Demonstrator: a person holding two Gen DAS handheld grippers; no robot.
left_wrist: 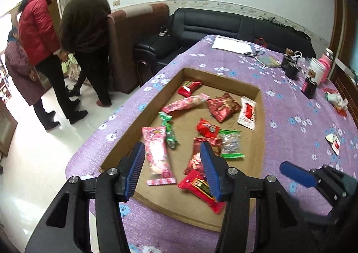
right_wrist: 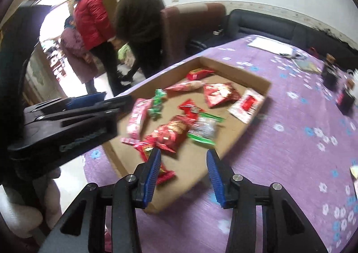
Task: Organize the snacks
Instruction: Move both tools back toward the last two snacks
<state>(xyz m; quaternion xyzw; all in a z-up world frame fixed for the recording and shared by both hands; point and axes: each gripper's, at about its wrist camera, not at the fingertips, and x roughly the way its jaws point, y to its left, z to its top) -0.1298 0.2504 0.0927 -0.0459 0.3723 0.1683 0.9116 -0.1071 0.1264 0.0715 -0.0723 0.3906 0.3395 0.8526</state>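
Observation:
A shallow cardboard tray on the purple table holds several snack packets: pink ones, red ones, a green one and a clear green-edged one. My left gripper is open and empty above the tray's near end, over the long pink packet. My right gripper is open and empty above the tray's near right corner; one of its blue fingers shows in the left wrist view. The tray and packets also show in the right wrist view.
Loose packets lie on the flowered cloth right of the tray. Cups and a pink bottle stand at the far right, papers at the far end. A black sofa is behind; three people stand at the left.

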